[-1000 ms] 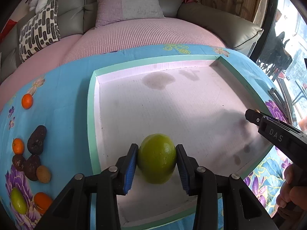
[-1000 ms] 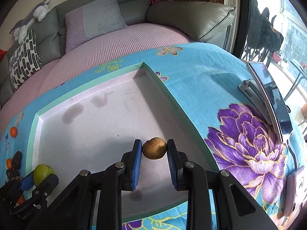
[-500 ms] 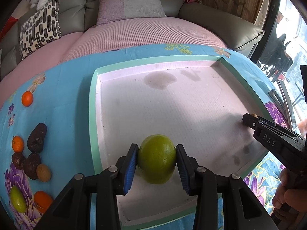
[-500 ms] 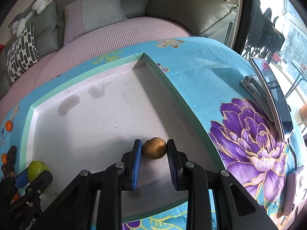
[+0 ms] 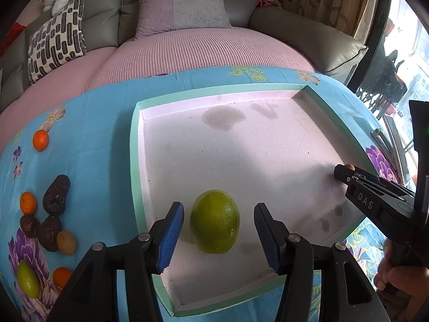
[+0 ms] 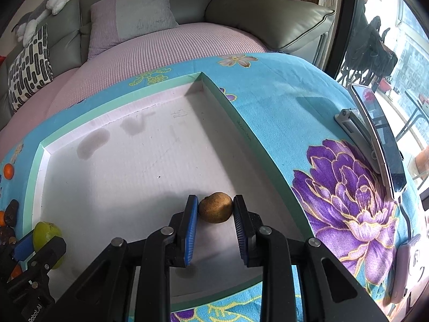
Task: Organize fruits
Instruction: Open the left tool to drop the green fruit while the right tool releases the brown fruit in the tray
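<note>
Between the spread blue pads of the left gripper (image 5: 218, 237), as its own camera shows, a green fruit (image 5: 214, 221) sits on the white floor of the tray (image 5: 135, 161), near the tray's front left corner, with a clear gap on each side so neither pad touches it. Left of the tray, on the blue flowered cloth (image 5: 88, 147), lie the loose fruits: small oranges (image 5: 40, 140), dark wrinkled avocados (image 5: 56, 194), a brown kiwi (image 5: 66, 242) and a green lime (image 5: 28, 283). At the right edge the right gripper (image 5: 346, 170) reaches over the tray with a brown fruit just visible at its tip. From the right wrist view, the right gripper (image 6: 215, 216) has its pads pressed against both sides of a brown kiwi fruit (image 6: 215, 207), low over the tray floor near the right wall (image 6: 241, 131); whether the fruit rests on the floor cannot be told. A phone on a stand (image 6: 375, 134) is well to the right on the cloth. The green fruit (image 6: 47, 232) shows at lower left beside the left gripper's blue pad (image 6: 22, 244).
</note>
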Demonstrator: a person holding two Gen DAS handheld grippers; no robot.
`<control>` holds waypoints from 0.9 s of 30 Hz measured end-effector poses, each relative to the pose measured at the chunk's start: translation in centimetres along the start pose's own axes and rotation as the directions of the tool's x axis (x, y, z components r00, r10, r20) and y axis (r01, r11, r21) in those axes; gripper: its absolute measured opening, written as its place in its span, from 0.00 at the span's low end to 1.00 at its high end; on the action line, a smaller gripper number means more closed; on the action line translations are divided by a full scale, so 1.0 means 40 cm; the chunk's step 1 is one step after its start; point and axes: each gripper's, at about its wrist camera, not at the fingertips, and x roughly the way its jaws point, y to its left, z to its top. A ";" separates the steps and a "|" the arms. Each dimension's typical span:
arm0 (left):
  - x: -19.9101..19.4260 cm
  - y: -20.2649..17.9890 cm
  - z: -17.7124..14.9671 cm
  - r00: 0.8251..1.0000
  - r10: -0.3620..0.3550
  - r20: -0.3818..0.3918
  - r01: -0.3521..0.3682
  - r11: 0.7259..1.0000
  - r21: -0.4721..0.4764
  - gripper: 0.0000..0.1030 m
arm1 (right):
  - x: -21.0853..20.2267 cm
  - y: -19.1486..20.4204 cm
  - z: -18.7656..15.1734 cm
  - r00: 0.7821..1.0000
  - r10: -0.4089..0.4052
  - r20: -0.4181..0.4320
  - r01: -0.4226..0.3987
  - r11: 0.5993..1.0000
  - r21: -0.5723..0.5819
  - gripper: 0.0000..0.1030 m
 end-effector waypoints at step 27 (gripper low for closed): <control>-0.018 0.223 0.002 0.980 0.199 -0.005 -0.195 0.954 -0.229 0.81 | -0.035 0.032 -0.001 0.999 0.003 0.034 -0.002 0.999 -0.045 0.65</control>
